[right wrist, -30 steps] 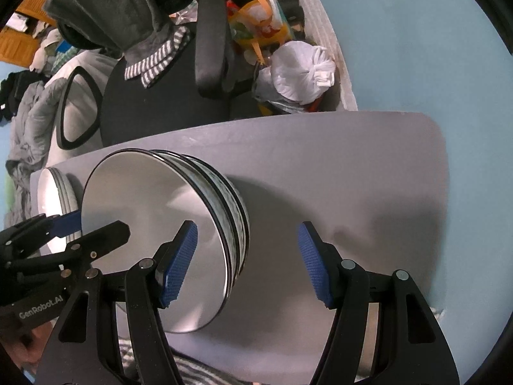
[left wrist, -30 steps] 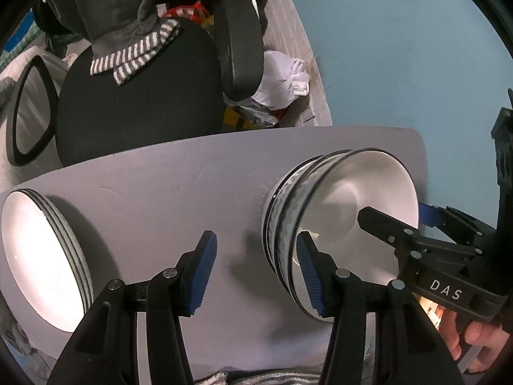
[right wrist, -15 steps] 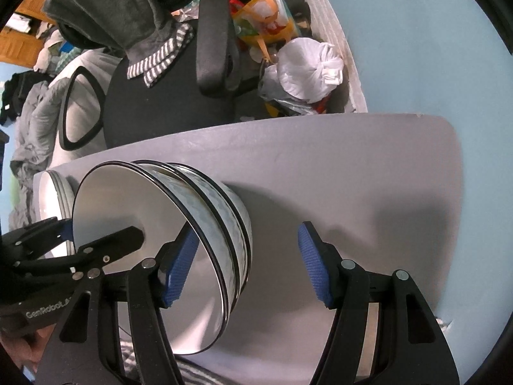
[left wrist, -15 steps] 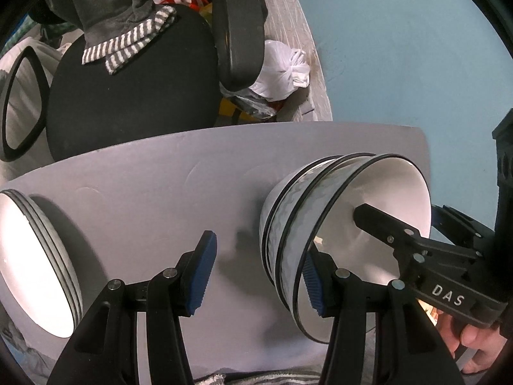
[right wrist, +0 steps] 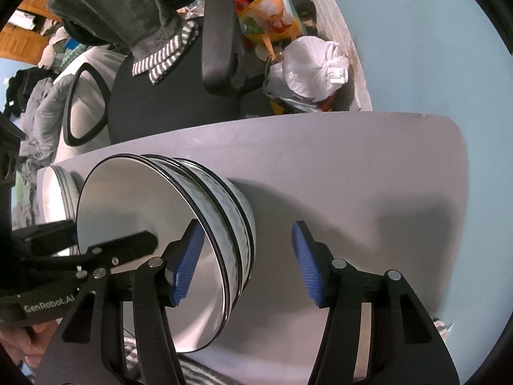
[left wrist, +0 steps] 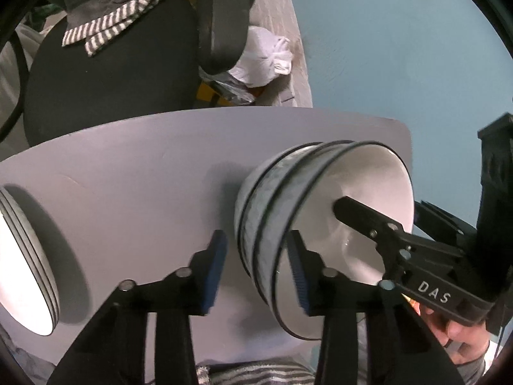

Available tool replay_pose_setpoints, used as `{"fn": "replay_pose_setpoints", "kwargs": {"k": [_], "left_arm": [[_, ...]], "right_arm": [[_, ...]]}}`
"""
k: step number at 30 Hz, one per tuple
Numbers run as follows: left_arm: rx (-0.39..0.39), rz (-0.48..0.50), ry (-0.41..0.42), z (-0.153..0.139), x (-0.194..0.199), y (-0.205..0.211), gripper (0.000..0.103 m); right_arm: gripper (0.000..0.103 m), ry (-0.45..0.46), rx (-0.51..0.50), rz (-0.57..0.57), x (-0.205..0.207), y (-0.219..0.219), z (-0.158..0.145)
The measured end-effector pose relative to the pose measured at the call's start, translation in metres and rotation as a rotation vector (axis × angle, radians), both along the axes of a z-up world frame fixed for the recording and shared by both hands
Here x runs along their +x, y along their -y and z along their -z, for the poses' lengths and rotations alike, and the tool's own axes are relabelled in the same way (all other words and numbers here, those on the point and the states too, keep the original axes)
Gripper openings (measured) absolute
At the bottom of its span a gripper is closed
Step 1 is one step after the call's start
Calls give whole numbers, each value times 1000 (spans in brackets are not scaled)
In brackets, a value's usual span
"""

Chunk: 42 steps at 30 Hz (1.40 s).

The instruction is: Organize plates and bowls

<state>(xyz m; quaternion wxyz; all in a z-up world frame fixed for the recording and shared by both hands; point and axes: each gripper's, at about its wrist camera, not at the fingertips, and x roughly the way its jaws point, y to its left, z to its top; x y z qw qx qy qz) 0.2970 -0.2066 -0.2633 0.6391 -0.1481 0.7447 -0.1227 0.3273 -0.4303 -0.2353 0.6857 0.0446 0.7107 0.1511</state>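
A stack of white bowls with black rims [left wrist: 323, 221] stands on the grey table [left wrist: 144, 173]; it also shows in the right wrist view [right wrist: 179, 218]. My left gripper [left wrist: 256, 269] is open, with the near rim of the bowl stack between its blue pads [left wrist: 213, 271]. My right gripper [right wrist: 245, 260] is open, its left pad [right wrist: 187, 263] inside the top bowl and the stack's wall between the pads. A stack of white plates [left wrist: 22, 266] lies at the table's left; it also shows in the right wrist view [right wrist: 59, 192].
A black office chair [left wrist: 121, 64] draped with grey and striped clothing stands beyond the table's far edge. White and coloured bags [right wrist: 307, 67] lie on the floor by the blue wall [left wrist: 400, 48]. A striped cloth [left wrist: 256, 373] lies at the table's near edge.
The left gripper's pads have narrowed somewhat. Both grippers have shifted around the bowl stack, which now shows more from the side. The bowls have not left the table.
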Motion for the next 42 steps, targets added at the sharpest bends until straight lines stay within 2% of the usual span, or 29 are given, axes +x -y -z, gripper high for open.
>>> {"fn": "replay_pose_setpoints", "kwargs": {"k": [4, 10, 15, 19, 26, 34, 42], "left_arm": [[17, 4, 3, -2, 0, 2, 30], [46, 24, 28, -6, -2, 3, 23], [49, 31, 45, -6, -5, 2, 21], [51, 35, 47, -6, -4, 2, 21], [56, 32, 52, -7, -4, 1, 20], [81, 11, 68, -11, -8, 0, 18], [105, 24, 60, -13, -11, -2, 17]], "right_arm": [[30, -18, 30, -17, 2, -5, -1], [30, 6, -7, -64, 1, -15, -4], [28, 12, -33, -84, 0, -18, -5], [21, -5, -46, -99, 1, -16, -5], [21, 0, -54, -107, 2, -17, -6], [15, -1, -35, -21, -6, -10, -6], [15, -15, -40, 8, -13, -15, -6]]}}
